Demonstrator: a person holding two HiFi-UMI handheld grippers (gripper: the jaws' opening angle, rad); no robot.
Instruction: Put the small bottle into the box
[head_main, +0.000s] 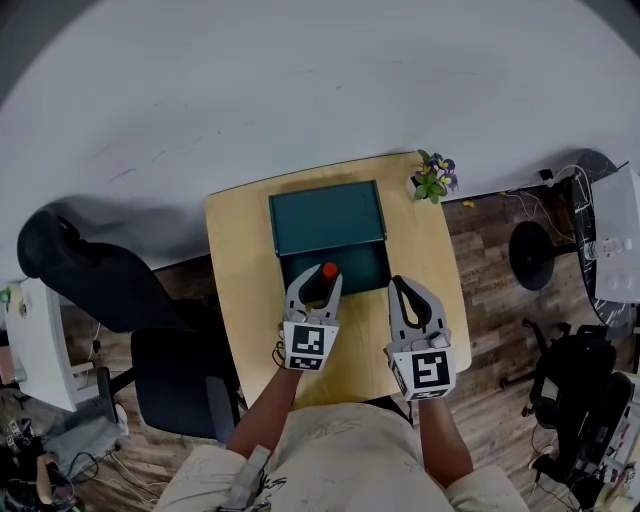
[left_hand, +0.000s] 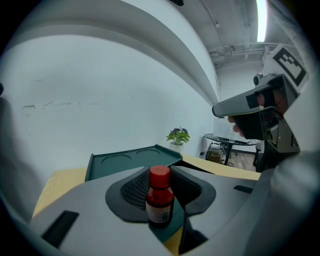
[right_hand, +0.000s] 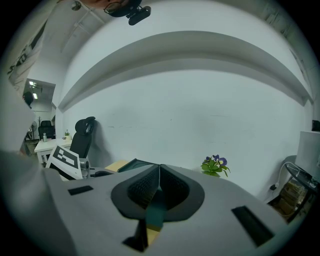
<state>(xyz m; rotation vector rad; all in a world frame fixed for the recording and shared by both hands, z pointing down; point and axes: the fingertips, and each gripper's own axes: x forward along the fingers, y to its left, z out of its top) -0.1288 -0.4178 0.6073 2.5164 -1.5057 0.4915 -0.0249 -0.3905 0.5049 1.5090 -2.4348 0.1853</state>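
Note:
A small dark red bottle with a red cap stands upright between the jaws of my left gripper, which is shut on it. In the left gripper view the bottle sits between the black pads, just over the near edge of the dark teal box. The box's open lid lies flat behind it and also shows in the left gripper view as the lid. My right gripper hovers to the right of the box, shut and empty; its jaws meet in the right gripper.
The box rests on a small wooden table. A potted plant stands at the table's far right corner. A black office chair is at the left, a round stool base on the floor at the right.

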